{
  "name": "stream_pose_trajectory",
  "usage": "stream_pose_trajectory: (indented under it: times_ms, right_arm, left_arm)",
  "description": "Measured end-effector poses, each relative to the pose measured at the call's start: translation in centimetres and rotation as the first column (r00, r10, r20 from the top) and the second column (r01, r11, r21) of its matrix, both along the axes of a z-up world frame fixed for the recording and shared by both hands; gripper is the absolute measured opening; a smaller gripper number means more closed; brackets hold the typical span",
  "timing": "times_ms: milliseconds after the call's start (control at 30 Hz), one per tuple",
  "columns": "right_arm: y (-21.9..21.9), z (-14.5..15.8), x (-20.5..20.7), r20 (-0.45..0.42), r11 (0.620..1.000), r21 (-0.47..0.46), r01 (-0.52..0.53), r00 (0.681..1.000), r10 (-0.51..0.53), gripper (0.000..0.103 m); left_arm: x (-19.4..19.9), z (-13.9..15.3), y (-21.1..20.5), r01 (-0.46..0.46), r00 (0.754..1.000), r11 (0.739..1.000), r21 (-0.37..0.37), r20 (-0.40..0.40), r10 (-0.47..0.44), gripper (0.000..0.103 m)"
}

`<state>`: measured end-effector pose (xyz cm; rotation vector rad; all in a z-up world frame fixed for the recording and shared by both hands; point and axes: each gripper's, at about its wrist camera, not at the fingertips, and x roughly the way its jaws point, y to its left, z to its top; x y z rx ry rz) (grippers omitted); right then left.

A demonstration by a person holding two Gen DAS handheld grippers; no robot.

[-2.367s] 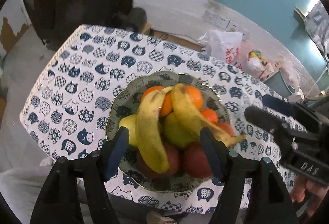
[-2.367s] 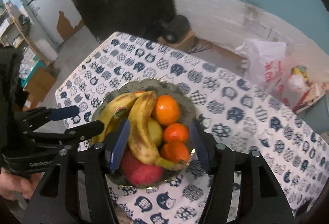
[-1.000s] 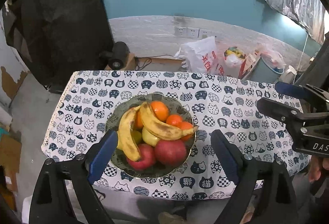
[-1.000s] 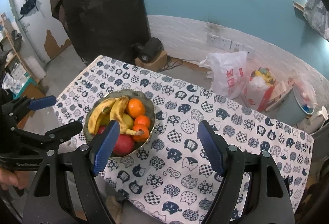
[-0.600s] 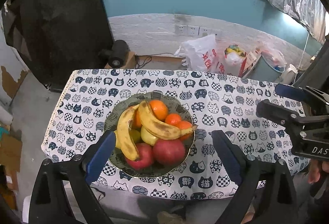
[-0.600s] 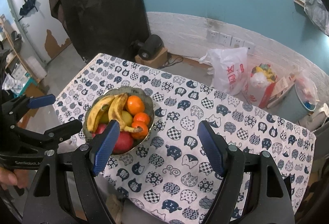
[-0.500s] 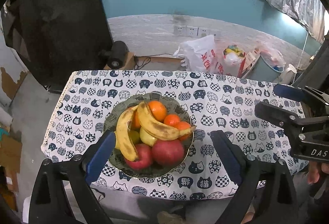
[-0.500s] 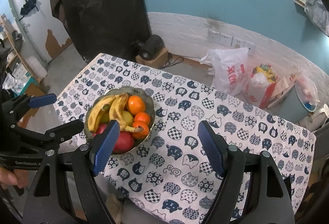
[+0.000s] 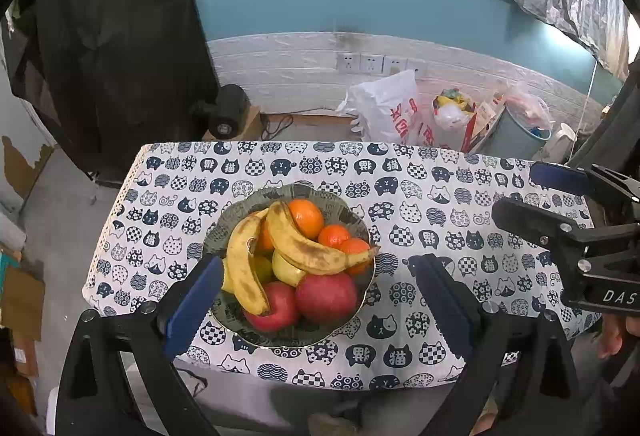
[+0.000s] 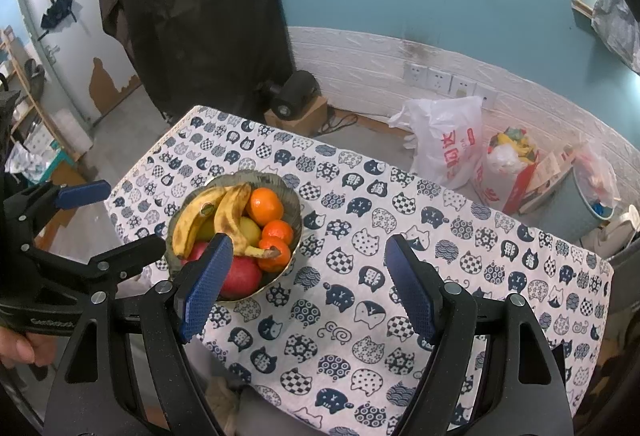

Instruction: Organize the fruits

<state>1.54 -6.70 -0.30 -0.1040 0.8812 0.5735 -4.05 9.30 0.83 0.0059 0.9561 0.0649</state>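
A patterned bowl [image 9: 224,228] sits on the cat-print tablecloth [image 9: 400,172], left of the table's middle. It holds two spotted bananas [image 9: 308,248], several oranges [image 9: 306,216], a yellow-green fruit [image 9: 286,272] and two red apples [image 9: 326,296]. My left gripper [image 9: 316,276] hangs well above the bowl's near side, open wide and empty. My right gripper [image 10: 309,242] hovers open over the cloth just right of the bowl [image 10: 280,182], holding nothing. Each gripper shows in the other's view: the right gripper [image 9: 518,192] at the right edge, the left gripper [image 10: 130,216] at the left.
Beyond the table's far edge, on the floor, stand a white plastic bag [image 9: 388,112], a full grey bin [image 10: 576,204] and a black device on a carton [image 9: 228,112]. A dark cloth [image 9: 120,36] hangs at the back left. Bare patterned cloth [image 10: 440,236] stretches right of the bowl.
Both grippers have drawn back and up from close over the fruit, so the whole table now shows. The left jaws stand wider than before. The fruit has not moved.
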Motion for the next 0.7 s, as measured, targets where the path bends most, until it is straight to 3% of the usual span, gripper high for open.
stream_pose_trajectory:
  times_ms: [700]
  right_arm:
    - [0.3,-0.18,-0.23,-0.001,1.0,-0.008,-0.016,1.0,0.016,0.077]
  left_arm:
    - [-0.15,-0.02,0.44,-0.013,1.0,1.0,-0.015,-0.019,0.013,0.098]
